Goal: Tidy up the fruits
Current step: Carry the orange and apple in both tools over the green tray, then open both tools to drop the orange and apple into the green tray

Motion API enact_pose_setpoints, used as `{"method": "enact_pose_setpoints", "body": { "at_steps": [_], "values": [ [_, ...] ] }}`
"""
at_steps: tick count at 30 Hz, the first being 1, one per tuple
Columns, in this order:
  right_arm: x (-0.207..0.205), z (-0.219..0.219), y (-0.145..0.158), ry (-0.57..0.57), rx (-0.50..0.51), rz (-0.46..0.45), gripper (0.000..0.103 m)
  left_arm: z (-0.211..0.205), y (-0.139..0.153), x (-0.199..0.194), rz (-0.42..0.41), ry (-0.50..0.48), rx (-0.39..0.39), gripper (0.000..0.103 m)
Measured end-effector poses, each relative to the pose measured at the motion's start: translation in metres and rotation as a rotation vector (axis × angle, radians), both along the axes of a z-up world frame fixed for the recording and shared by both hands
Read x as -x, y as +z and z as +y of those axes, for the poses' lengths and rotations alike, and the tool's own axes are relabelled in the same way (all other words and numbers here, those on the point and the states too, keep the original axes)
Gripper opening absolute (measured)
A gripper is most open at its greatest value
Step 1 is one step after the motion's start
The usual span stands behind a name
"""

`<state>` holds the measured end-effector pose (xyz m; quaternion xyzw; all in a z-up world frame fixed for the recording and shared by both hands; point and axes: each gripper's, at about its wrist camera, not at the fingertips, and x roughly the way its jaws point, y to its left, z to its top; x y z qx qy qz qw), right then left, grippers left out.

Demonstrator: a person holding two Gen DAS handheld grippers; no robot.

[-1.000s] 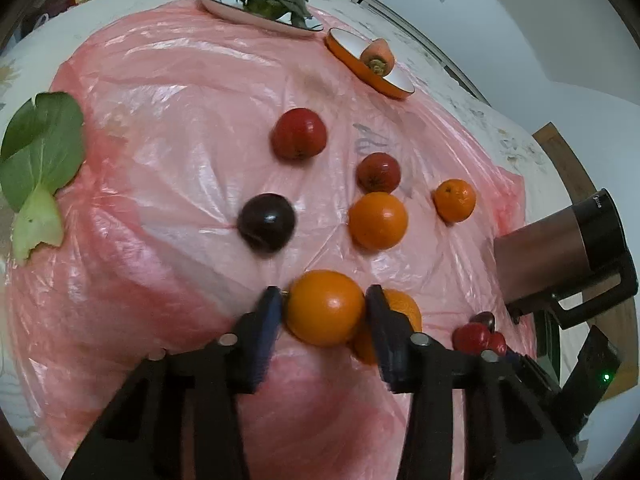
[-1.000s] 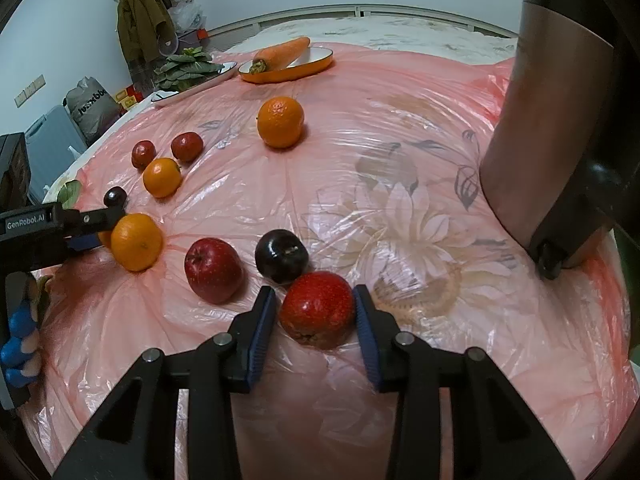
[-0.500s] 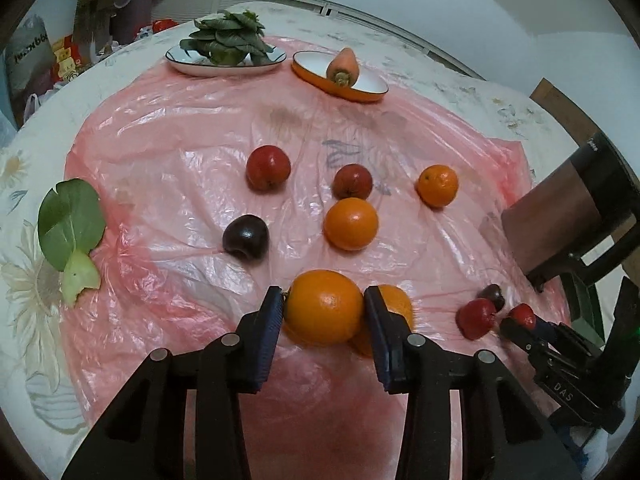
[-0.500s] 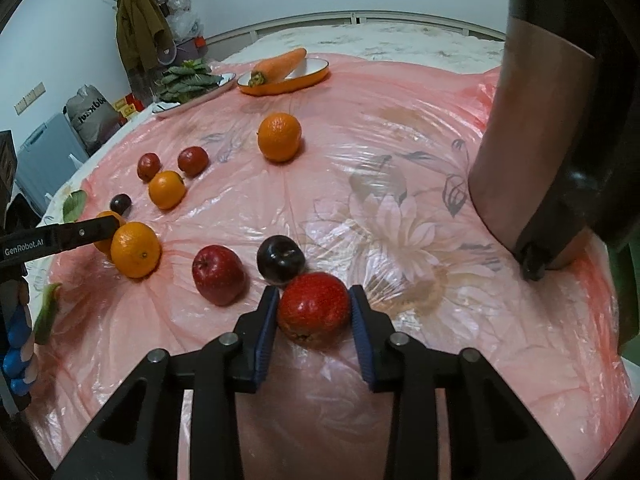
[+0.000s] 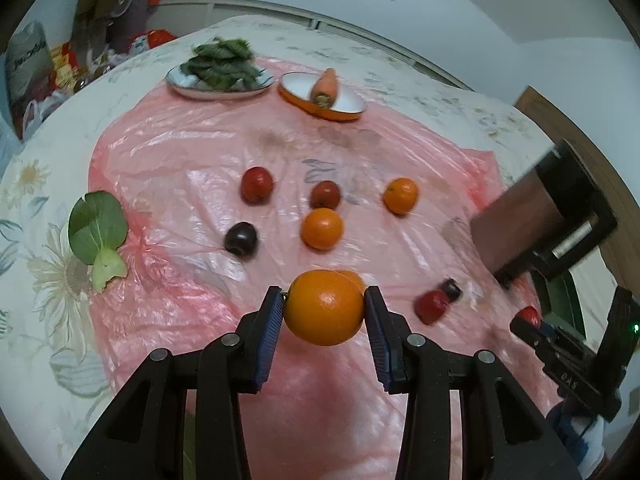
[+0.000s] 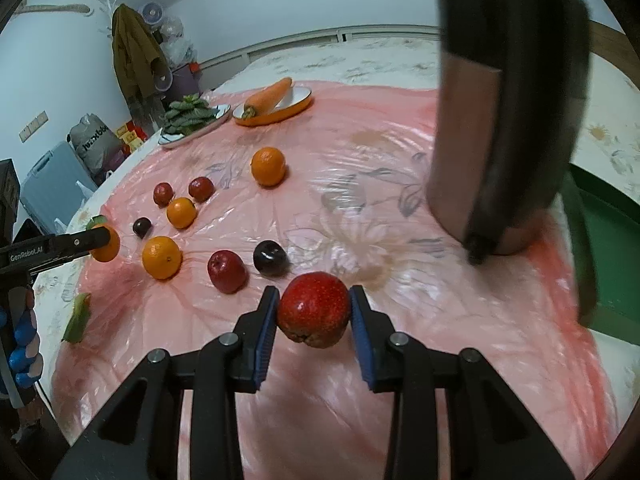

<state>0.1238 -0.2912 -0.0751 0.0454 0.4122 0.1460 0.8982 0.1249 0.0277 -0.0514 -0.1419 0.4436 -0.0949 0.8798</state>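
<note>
My left gripper (image 5: 325, 307) is shut on a large orange (image 5: 324, 307) and holds it above the pink plastic sheet (image 5: 180, 152). My right gripper (image 6: 313, 310) is shut on a red apple (image 6: 313, 308), also lifted off the sheet. On the sheet lie more oranges (image 5: 322, 228) (image 5: 400, 195) (image 6: 161, 257), red apples (image 5: 257, 185) (image 5: 325, 194) (image 6: 226, 271) and dark plums (image 5: 240, 238) (image 6: 271, 257). The left gripper with its orange also shows at the left edge of the right wrist view (image 6: 105, 243).
A plate of green leaves (image 5: 220, 76) and an orange dish with a carrot (image 5: 322, 96) stand at the far side. A copper-and-black jug (image 6: 500, 120) stands at the right. A loose bok choy leaf (image 5: 98, 236) lies left of the sheet.
Both grippers have risen with their fruit: the orange and the red apple have left the sheet. The views have pulled back and show more of the table.
</note>
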Motion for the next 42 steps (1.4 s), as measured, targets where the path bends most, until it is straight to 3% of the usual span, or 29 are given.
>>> {"method": "enact_pose_setpoints", "body": {
  "at_steps": [6, 13, 20, 24, 32, 37, 42],
  "values": [
    [0.028, -0.039, 0.015, -0.055, 0.002, -0.021, 0.025, -0.043, 0.019, 0.015, 0.004, -0.1, 0.05, 0.036],
    [0.049, -0.106, 0.033, -0.147, 0.021, -0.059, 0.025, -0.126, 0.039, 0.019, 0.004, -0.266, 0.105, 0.036],
    [0.056, -0.194, 0.047, -0.266, 0.033, -0.102, 0.025, -0.251, 0.062, 0.013, -0.016, -0.474, 0.117, 0.036],
    [0.053, -0.248, 0.049, -0.349, 0.022, -0.114, 0.025, -0.332, 0.065, 0.004, -0.038, -0.583, 0.083, 0.036],
    [0.029, -0.324, 0.019, -0.448, 0.039, -0.057, 0.025, -0.458, 0.036, -0.029, 0.003, -0.695, -0.038, 0.036],
    [0.016, -0.339, -0.011, -0.459, 0.065, 0.009, 0.025, -0.494, -0.002, -0.039, 0.063, -0.714, -0.107, 0.036],
    [0.012, -0.34, -0.027, -0.455, 0.083, 0.048, 0.025, -0.503, -0.031, -0.044, 0.108, -0.718, -0.15, 0.036]
  ]
}}
